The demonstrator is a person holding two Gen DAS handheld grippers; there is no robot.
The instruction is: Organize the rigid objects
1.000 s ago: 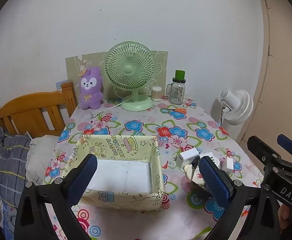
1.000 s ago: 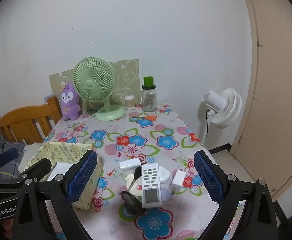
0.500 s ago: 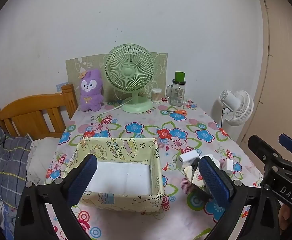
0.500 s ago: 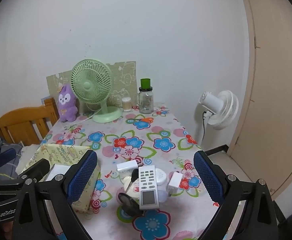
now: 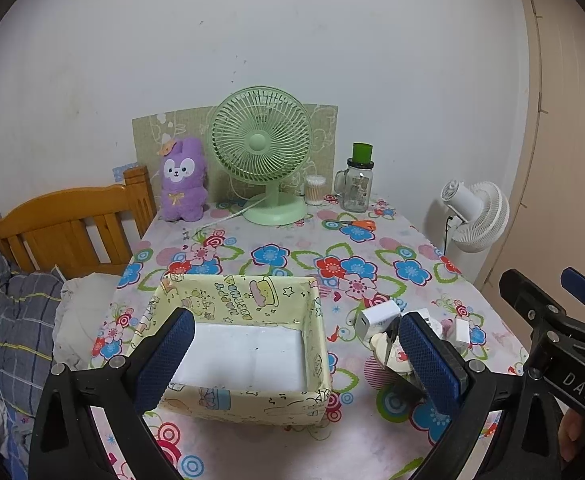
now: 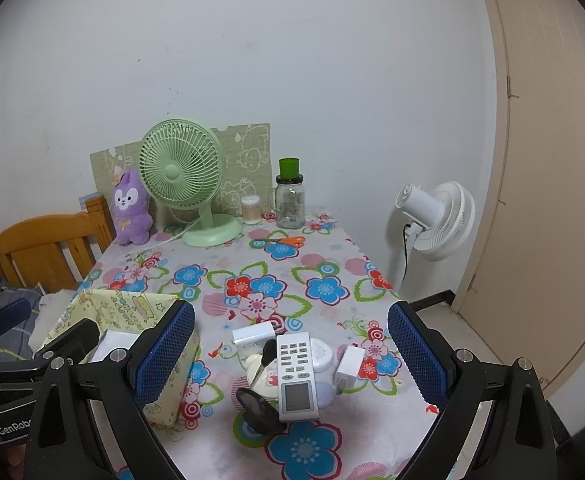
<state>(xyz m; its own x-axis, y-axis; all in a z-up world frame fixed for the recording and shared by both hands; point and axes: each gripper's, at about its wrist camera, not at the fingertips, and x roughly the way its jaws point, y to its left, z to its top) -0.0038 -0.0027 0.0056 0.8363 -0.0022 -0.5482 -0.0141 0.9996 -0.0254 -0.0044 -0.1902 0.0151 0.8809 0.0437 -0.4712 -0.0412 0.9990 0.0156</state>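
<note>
An empty yellow cartoon-print fabric box with a white bottom stands on the floral table. My left gripper hovers open over its near side, holding nothing. To the box's right lies a small pile. It has a white remote, a white 45W charger, a white adapter, a round white item, a black key-like piece and a black round object. My right gripper is open above the pile and touches nothing. The box shows at its left.
At the back of the table stand a green fan, a purple plush, a glass jar with a green lid, a swab tub and orange scissors. A wooden bedhead is left. A white floor fan is right.
Both views shift only slightly. Nothing on the table has moved and both grippers stay open.
</note>
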